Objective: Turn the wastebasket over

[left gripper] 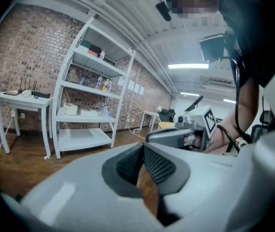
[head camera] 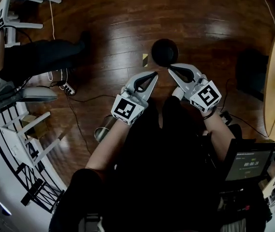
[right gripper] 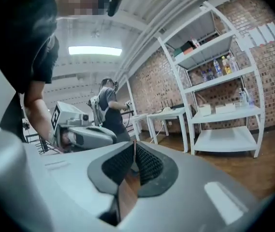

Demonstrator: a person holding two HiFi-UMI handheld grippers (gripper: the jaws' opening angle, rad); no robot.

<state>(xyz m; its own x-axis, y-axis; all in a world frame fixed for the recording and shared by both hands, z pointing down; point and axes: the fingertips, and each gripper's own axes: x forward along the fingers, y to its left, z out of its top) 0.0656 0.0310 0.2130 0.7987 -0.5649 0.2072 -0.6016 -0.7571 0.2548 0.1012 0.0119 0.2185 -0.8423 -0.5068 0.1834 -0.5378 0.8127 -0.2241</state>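
- On the wooden floor (head camera: 103, 23), just beyond our raised tongs, we see the black wastebasket (head camera: 165, 52), untouched.
- Our left tongs (head camera: 155, 74) are pressed together, empty.
- Our right tongs (head camera: 170, 67) are likewise pressed together, empty.

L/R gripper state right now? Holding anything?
Left gripper: closed, holding nothing.
Right gripper: closed, holding nothing.

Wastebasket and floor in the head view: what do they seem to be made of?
Wastebasket: black and mostly dull with a faint sheen, perhaps plastic or painted metal; the view from above does not settle it. Floor: dark brown wood planks with a glossy finish, shown by the seams between boards and the bright light reflections.
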